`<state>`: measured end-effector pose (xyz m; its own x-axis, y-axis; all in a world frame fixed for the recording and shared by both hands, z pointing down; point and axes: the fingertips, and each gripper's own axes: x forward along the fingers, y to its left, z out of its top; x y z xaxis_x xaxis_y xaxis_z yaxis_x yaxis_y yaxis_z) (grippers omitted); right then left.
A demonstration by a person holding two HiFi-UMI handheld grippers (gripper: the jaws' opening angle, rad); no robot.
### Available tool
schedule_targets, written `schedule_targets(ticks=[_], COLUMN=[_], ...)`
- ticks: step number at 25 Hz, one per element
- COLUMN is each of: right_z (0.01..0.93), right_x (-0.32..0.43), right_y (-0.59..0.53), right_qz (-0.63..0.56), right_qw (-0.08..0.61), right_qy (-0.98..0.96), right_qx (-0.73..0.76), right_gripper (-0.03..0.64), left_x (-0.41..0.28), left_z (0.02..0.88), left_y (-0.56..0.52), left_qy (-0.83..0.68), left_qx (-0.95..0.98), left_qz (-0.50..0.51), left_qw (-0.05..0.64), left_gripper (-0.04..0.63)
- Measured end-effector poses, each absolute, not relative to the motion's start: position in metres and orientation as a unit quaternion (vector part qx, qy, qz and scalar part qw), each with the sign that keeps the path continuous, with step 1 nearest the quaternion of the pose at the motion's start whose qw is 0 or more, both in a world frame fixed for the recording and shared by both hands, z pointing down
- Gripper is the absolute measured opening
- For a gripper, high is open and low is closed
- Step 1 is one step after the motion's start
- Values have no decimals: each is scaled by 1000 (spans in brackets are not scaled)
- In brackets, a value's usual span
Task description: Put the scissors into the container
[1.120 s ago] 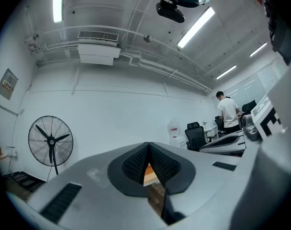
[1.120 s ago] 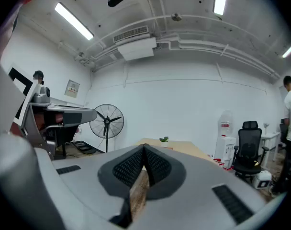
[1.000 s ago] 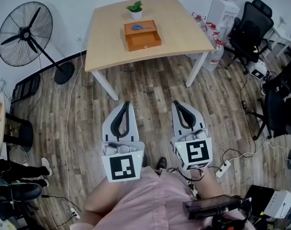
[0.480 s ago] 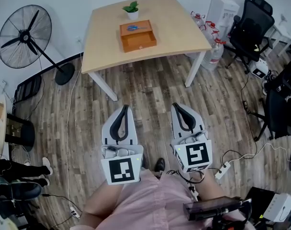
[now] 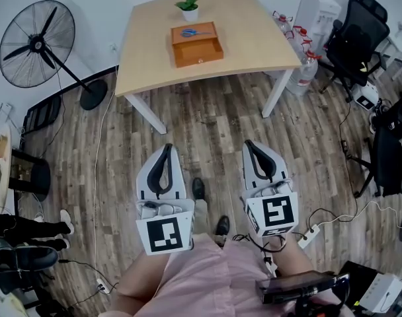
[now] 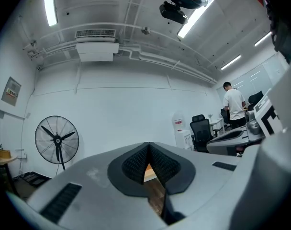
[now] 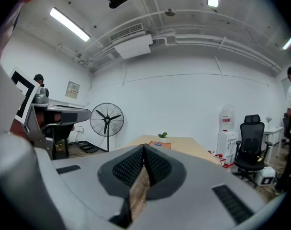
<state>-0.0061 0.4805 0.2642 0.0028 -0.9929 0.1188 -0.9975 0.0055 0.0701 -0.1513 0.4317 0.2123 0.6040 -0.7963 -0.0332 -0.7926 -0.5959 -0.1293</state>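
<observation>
**Both grippers empty, well short of the desk; scissors not yet picked**

left gripper [image 5: 165, 148]: jaws together, pads meeting at the tips, nothing between them; right gripper [image 5: 248, 144]: same, closed on nothing; both held low in front of the person over the wood floor [image 5: 214, 134], well apart from the desk's near edge

desk [image 5: 254, 38]: wooden container [image 5: 198, 51] sits about mid-desk, its front with a small knob facing the near edge; potted plant [image 5: 189, 6] just beyond it toward the far edge; scissors [image 5: 191, 33], blue handles, lie flat on the container's top face; too small to tell whether that top is a shallow tray or a plain lid; the front looks like a drawer, so "into" probably means opening it first; that is a guess

handling, my read: scissors are light, stiff and thin, and lying flat, so little stands proud of the surface to pinch; metal blades would be slippery in the pads; the plastic handle loops are thicker and should grip better; take hold across the handles or at the pivot, and keep the blades shut so they don't swing; the container may slide on the desk if the knob is pulled with one gripper, so brace it with the other

progress: nothing done yet; need to close in on the near edge first; floor fan [image 5: 36, 45] stands off the desk's left corner, clear of the path
</observation>
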Motion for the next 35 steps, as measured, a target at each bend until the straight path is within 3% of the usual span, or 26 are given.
schedule_targets(ticks=[19,22,35], right_z=[255,252,260], right_x=[0,-2,21], right_y=[269,239,182], right_qz=[1,-4,6], right_qw=[78,83,85], right_qy=[-718,-725,-709], right_qx=[692,684,700], right_gripper=[3,103,98], left_x=[-147,-143,-116], left_z=[210,206,226], left_y=[226,199,134], left_qy=[456,452,428], left_qx=[-888,-890,-903], left_qz=[12,19,-4], left_qw=[53,57,36], left_gripper=[5,5,5])
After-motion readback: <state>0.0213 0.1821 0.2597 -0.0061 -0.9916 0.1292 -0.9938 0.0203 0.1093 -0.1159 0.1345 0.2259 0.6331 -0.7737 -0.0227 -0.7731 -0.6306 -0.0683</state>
